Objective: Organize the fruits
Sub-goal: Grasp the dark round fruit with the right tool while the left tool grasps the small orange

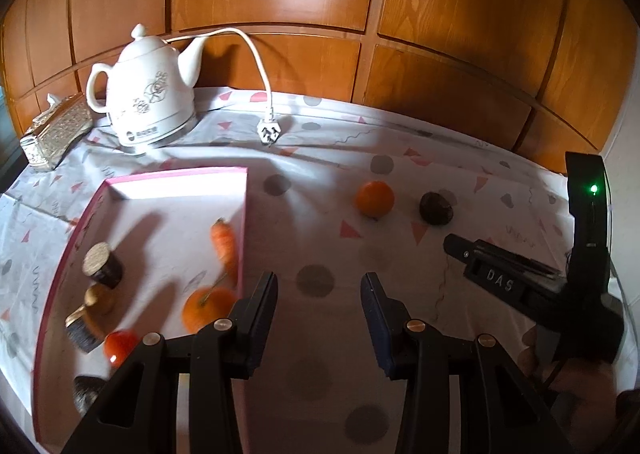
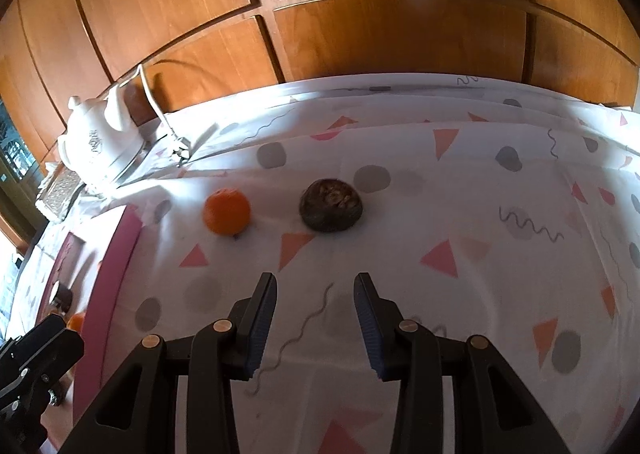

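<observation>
Left wrist view: left hand-held gripper (image 1: 319,286) spread, nothing between its jaws, hanging over the table (image 1: 400,126) just right of the pink tray (image 1: 160,176).
Tray: already collects a carrot (image 1: 225,242), a stemmed orange (image 1: 206,304) and some dark bits, so that's the sorting spot I guess.
Left out: orange (image 2: 227,212) and dark brown fruit (image 2: 331,205) sit ahead of the right hand-held gripper (image 2: 315,288), orange toward its left.
Right one: spread too, empty, aimed roughly at the brown fruit, probably next pick.
</observation>
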Available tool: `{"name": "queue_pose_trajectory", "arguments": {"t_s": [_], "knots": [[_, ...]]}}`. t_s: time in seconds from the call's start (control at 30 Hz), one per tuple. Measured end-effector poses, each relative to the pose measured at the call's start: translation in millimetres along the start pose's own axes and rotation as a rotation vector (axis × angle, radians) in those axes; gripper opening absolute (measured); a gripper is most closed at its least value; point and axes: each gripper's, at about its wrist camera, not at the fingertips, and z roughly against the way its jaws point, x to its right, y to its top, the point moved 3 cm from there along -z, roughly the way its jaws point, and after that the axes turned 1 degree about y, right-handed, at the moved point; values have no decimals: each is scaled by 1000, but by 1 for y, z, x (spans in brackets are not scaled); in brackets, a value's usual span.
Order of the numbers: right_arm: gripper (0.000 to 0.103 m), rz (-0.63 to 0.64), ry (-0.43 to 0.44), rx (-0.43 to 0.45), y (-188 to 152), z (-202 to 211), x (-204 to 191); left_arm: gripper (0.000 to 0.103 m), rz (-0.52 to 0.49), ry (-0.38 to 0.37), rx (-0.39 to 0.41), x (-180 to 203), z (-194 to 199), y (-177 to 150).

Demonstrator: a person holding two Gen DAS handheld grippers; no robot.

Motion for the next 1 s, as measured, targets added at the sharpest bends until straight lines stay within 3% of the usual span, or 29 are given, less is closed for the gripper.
{"name": "queue_pose_trajectory", "arguments": {"t_s": [0.17, 0.3, 0.5, 0.67, 0.7, 1.0], "knots": [[41, 13, -9, -4, 17, -16, 4, 44, 28, 9, -22, 10, -23, 17], [53, 29, -35, -1, 30, -31, 5, 48, 42, 28, -43, 14, -43, 27], [55, 40, -37, -25, 42, -54, 9, 48, 53, 30, -70, 19, -68, 37], [55, 66, -29, -30, 44, -64, 5, 50, 76, 39, -90, 17, -81, 38], [46, 71, -27, -25, 45, -64, 4, 50, 78, 42, -90, 16, -82, 39], [46, 61, -76, -38, 38, -51, 17, 50, 78, 15, -91, 26, -91, 47]]}}
